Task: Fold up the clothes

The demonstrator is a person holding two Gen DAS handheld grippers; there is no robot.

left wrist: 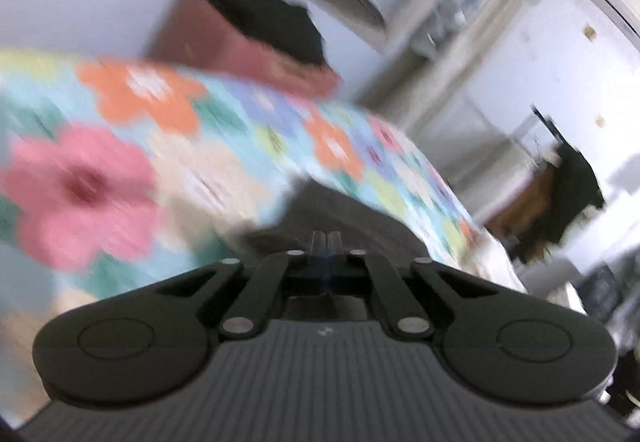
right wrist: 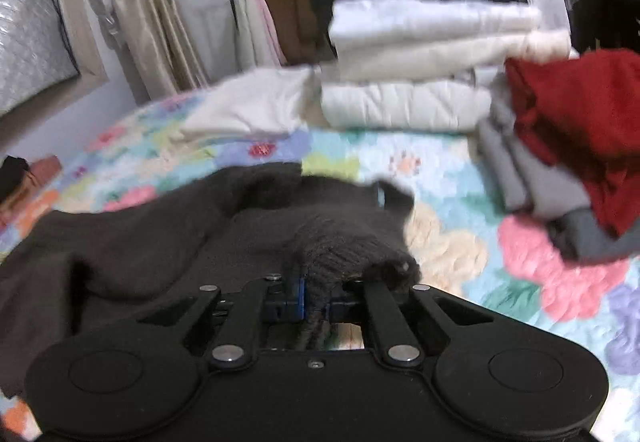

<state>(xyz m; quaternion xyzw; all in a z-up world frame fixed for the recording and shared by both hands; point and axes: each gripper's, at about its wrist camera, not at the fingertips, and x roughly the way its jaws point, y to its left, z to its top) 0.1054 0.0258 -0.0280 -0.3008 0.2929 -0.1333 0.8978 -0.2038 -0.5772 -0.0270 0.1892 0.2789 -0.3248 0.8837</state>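
Note:
A dark charcoal knit sweater (right wrist: 168, 226) lies rumpled on the floral bedspread (right wrist: 452, 169). In the right wrist view my right gripper (right wrist: 316, 294) is shut on a ribbed edge (right wrist: 340, 250) of that sweater, and the knit bunches up over the fingertips and hides them. The left wrist view is blurred by motion. There my left gripper (left wrist: 325, 240) has its fingers pressed together, and dark grey cloth (left wrist: 340, 207) humps up right at the tips, so it looks pinched. The same flowered bedspread (left wrist: 168, 145) spreads behind it.
At the far side of the bed stands a stack of folded white and cream clothes (right wrist: 420, 61), with a loose white piece (right wrist: 256, 105) beside it. A red garment (right wrist: 580, 113) tops a grey folded pile (right wrist: 532, 181) at the right. Behind are a clothes rack (right wrist: 300, 1) and curtains (right wrist: 148, 21).

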